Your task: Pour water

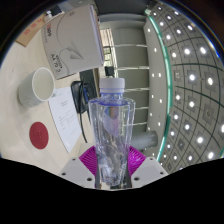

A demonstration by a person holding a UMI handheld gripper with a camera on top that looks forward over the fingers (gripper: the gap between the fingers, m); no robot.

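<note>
A clear plastic water bottle with a white cap stands up between my fingers, and my gripper is shut on its lower body. The magenta pads press against it from both sides. The whole scene looks rolled sideways: the table surface runs along the left and the ceiling along the right. A white cup sits on the table to the left of the bottle, its open mouth facing me. The bottle's base is hidden behind my fingers.
A red round disc lies near the cup. White paper sheets lie between the cup and the bottle. A white box with printed markings stands beyond the cup. Ceiling lights fill the right side.
</note>
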